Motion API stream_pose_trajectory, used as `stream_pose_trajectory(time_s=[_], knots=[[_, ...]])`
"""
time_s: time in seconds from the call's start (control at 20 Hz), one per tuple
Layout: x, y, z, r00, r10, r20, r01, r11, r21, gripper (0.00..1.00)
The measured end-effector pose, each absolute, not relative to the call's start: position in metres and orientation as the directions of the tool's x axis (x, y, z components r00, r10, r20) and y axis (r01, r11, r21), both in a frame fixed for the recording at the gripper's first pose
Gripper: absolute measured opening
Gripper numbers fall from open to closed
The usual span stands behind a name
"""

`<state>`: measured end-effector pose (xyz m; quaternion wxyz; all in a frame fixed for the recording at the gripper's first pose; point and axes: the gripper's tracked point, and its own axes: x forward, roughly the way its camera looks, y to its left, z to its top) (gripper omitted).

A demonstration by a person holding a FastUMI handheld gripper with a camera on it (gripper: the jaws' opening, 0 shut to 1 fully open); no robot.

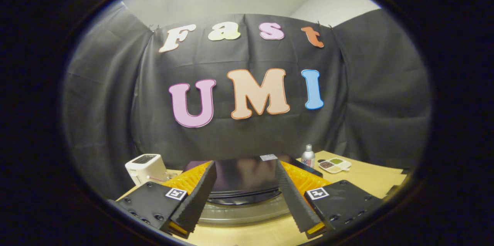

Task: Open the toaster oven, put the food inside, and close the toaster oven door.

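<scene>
**Claw spread wide in front of the toaster oven**

The claw (pixel 247 196) is sitting low and level over the pale wooden worktop (pixel 366 180), its two fingers splayed apart and gripping nothing. Between and just ahead of them, the dark, glossy-topped toaster oven (pixel 245 178) with a silver lower edge is lying broadside, its long axis running across the fingers. To its left, a white boxy toaster (pixel 146 167) is standing near the worktop's corner. Beyond the right finger, a small silver bottle (pixel 308 156) is standing upright beside a white compartmented dish (pixel 335 165) of seasonings.
</scene>
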<state>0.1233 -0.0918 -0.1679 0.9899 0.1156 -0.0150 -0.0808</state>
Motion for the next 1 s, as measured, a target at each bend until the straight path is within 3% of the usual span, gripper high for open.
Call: stream_pose_trajectory(time_s=[0.55, 1.0], knots=[[0.160, -0.091, -0.204, 0.989, -0.146, 0.007, 0.135, 0.932, 0.336, 0.94], [0.170, -0.085, -0.236, 0.989, -0.141, -0.051, 0.150, 0.954, 0.259, 0.94]])
